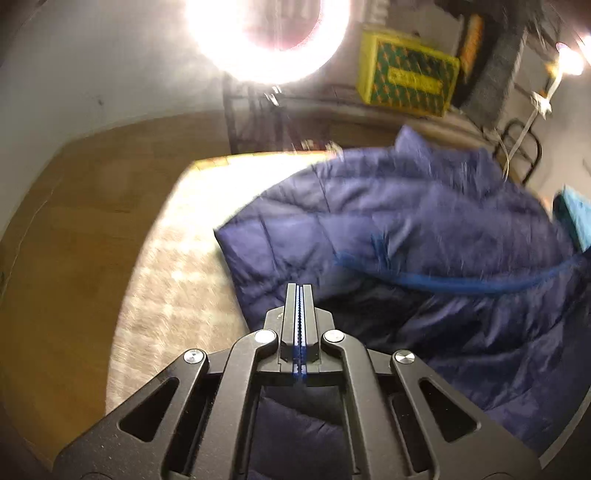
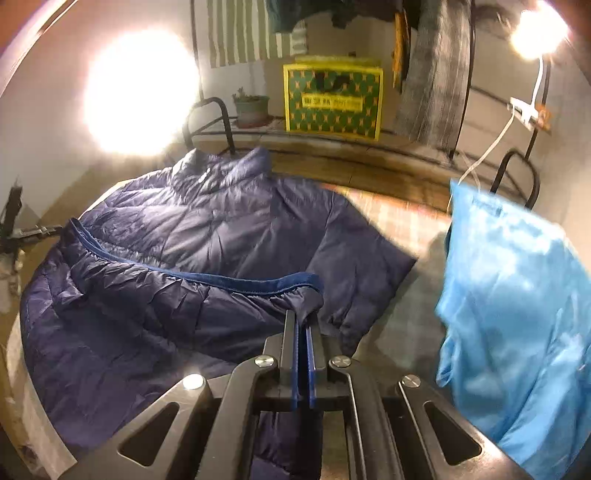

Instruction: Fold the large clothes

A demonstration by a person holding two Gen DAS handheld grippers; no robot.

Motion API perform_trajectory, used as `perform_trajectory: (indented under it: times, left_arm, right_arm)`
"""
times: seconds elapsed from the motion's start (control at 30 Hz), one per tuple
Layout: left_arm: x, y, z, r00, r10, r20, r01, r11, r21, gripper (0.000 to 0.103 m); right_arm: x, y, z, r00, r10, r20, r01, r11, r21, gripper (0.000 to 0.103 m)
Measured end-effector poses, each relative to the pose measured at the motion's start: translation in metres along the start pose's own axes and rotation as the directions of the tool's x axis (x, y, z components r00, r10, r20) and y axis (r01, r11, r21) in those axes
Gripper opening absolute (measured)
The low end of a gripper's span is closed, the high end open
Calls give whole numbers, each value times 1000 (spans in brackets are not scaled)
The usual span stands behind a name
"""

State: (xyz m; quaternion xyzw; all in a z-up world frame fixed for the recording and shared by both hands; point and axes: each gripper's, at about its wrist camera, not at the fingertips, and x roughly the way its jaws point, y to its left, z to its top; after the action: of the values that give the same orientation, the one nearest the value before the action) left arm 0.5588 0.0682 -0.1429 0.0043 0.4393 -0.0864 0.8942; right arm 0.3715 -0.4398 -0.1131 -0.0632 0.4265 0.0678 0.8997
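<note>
- My right hand-held gripper (image 2: 303, 317) is clamped on the jacket (image 2: 207, 236): a corner of its blue-trimmed hem (image 2: 221, 282) sits pinched between the fingers.
- That hem runs in a long line from the grip away to my left, the fabric under it bunched and wrinkled.
- My left hand-held gripper (image 1: 299, 290) has its fingers pressed together, blue pads meeting. It hangs over the jacket's (image 1: 406, 221) near edge, and I see no cloth between the tips.
- The jacket itself, navy and quilted, lies spread across the tabletop (image 1: 177, 258), its collar (image 2: 229, 166) at the far side, standing up a little.
- The tabletop wears a pale checked cloth, bright under the lamp (image 1: 269, 33).
- A light blue garment (image 2: 517, 295) hangs just beside my right gripper, on its right, partly in front of the tabletop.
- Behind, on a wooden shelf: a yellow and green box (image 2: 332, 98) and a small potted plant (image 2: 252, 107).
- A second lamp (image 2: 537, 35) glares at upper right in the right view.
- The left view is smeared with blur, so fine detail there is lost.
</note>
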Motion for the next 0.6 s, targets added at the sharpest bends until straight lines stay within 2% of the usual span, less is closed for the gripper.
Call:
perform_trajectory:
  times: [0.07,0.13,0.2,0.23,0.27,0.33,0.37,0.53,0.6]
  left_arm:
    - [-8,3,12,998,-56,25,56,998,3,0]
    - [-3,6,18,994,-106,-11,106,994,-8,0]
    - [5,10,19,994,-104,-30,102,994,-41,0]
    - [12,13,19,991,-125,-52,122,991,-50,5]
    - [20,16,17,984,-159,-81,154,986,-72,12]
    - [33,22,11,973,-205,-109,193,974,-118,57]
    - [38,22,8,973,-202,-111,188,974,-124,62]
    - [69,22,-7,960,-215,-180,187,969,-160,62]
    - [69,18,-10,960,-224,-171,199,968,-150,45]
  right_arm:
    - [-4,2,13,1000,-4,23,5,1000,-13,0]
    - [-2,5,23,1000,-2,17,2,999,-33,0]
    - [3,8,26,1000,-8,5,8,998,-55,0]
    - [6,10,25,1000,-8,-3,8,998,-60,0]
    - [10,10,23,1000,-8,-14,7,998,-65,0]
    - [16,10,19,1000,-8,-30,6,998,-64,0]
    - [21,8,15,999,-4,-43,1,998,-56,0]
    - [37,-2,6,996,13,-85,-14,1000,-21,1]
    - [40,-2,5,996,18,-91,-20,1000,-16,1]
